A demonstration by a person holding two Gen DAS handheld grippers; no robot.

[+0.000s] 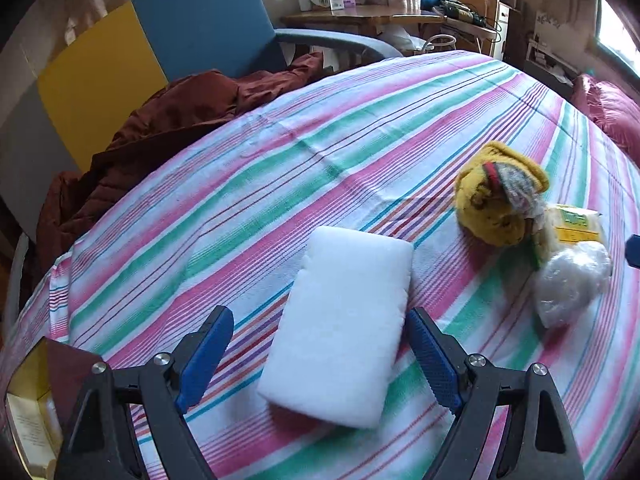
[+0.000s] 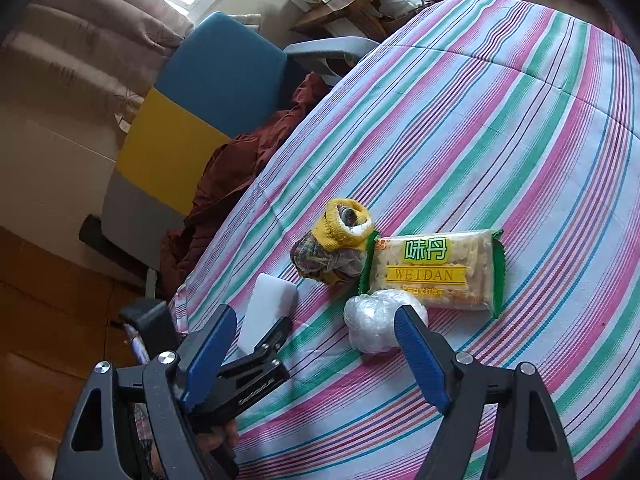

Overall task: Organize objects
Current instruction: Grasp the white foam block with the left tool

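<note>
Start at the left: your left tool (image 1: 320,354) hangs over the white foam block (image 1: 340,328) with its jaws spread wide, the block lying flat on the striped bed cover (image 1: 360,128) between the blue pads but not touched by either. Judging by that, the pick of the block is the step in hand. Centre the pads on its long sides, come straight down, and close gently; it looks soft and will squash. Further right sit the yellow sock bundle (image 2: 340,248), the cracker packet (image 2: 432,268) just beside it, and the plastic-wrapped white ball (image 2: 376,320) touching the packet's near edge. Your right tool (image 2: 316,350) also stands wide and empty, near the ball; keep it clear of the left one.
</note>
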